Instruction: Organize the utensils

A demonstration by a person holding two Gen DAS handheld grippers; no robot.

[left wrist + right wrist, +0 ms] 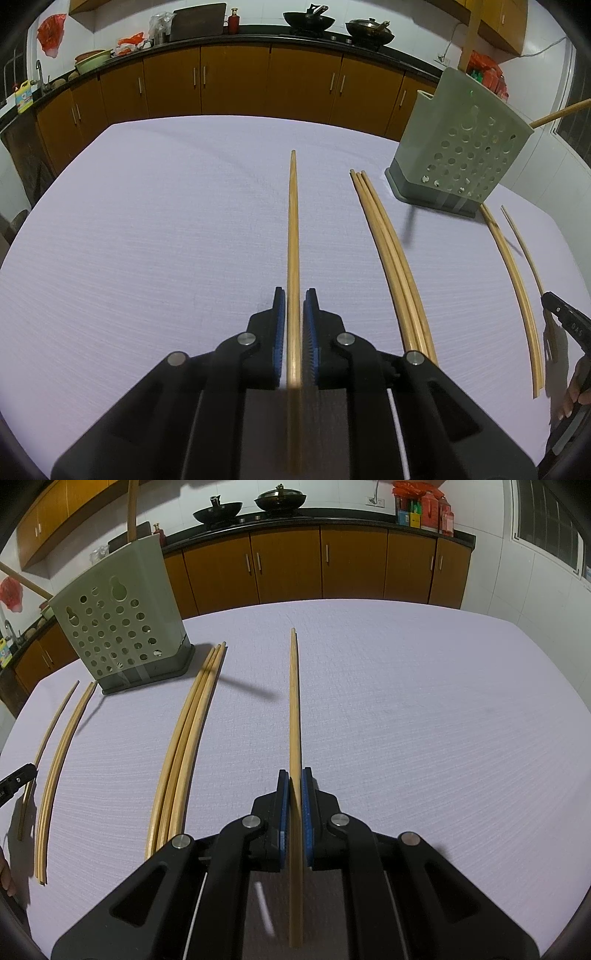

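My left gripper (293, 295) straddles a wooden chopstick (293, 221) that runs straight ahead over the lilac tablecloth. Its blue pads stand slightly off it, with a thin gap on each side. My right gripper (294, 775) is shut on another chopstick (294, 701), pads tight against it. A grey-green perforated utensil holder (465, 147) (118, 620) stands at the back between the two grippers, with wooden sticks (557, 114) poking out. A bundle of three chopsticks (391, 258) (184, 738) and a pair (513, 266) (55, 768) lie on the cloth between the grippers.
The tablecloth (147, 221) covers the table to its far edge. Beyond it run orange cabinets and a dark counter with two woks (218, 511). One of the right gripper's fingers (565, 317) and a person's hand (572, 391) show at the right edge.
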